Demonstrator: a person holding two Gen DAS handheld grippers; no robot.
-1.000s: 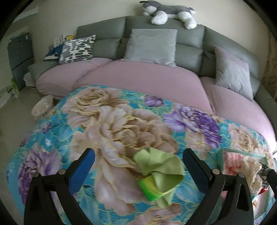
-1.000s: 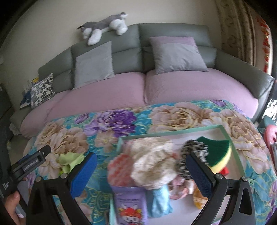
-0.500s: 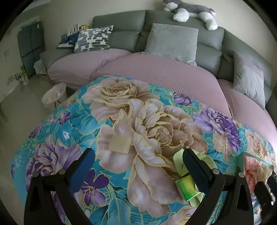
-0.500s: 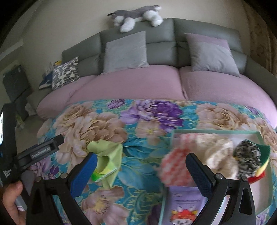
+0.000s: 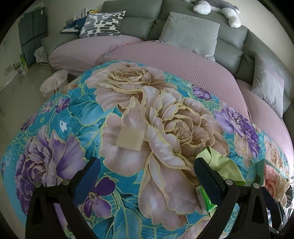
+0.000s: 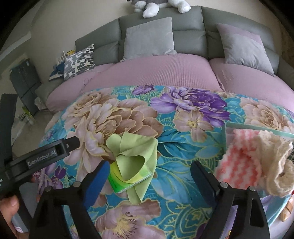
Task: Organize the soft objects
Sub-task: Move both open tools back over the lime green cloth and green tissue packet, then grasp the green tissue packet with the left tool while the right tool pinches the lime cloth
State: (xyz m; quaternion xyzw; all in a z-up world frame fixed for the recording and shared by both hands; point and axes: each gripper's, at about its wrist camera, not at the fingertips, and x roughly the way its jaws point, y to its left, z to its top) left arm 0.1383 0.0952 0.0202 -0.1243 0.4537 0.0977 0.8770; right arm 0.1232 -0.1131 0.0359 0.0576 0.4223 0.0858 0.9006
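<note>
A light green cloth (image 6: 136,149) lies crumpled over a green packet (image 6: 117,182) on the floral tablecloth (image 6: 183,147). My right gripper (image 6: 148,176) is open and empty, just in front of the cloth. The cloth also shows behind the right finger in the left wrist view (image 5: 223,165). A beige sponge (image 5: 130,138) lies flat on the cloth pattern ahead of my left gripper (image 5: 145,174), which is open and empty. At the right, a green-rimmed tray (image 6: 257,128) holds a pink-and-white cloth (image 6: 238,163) and a cream knitted piece (image 6: 272,161).
A grey sofa with pink covers (image 6: 165,73) and several cushions curves behind the table. A plush husky (image 6: 158,4) lies on the sofa back. A small bin (image 5: 54,83) stands on the floor at the left. The left gripper's body (image 6: 46,156) crosses the right wrist view.
Both grippers have swung left. The green cloth has slid from the left view's centre to its right edge; the beige sponge has come into view. The tray has shifted to the right view's edge.
</note>
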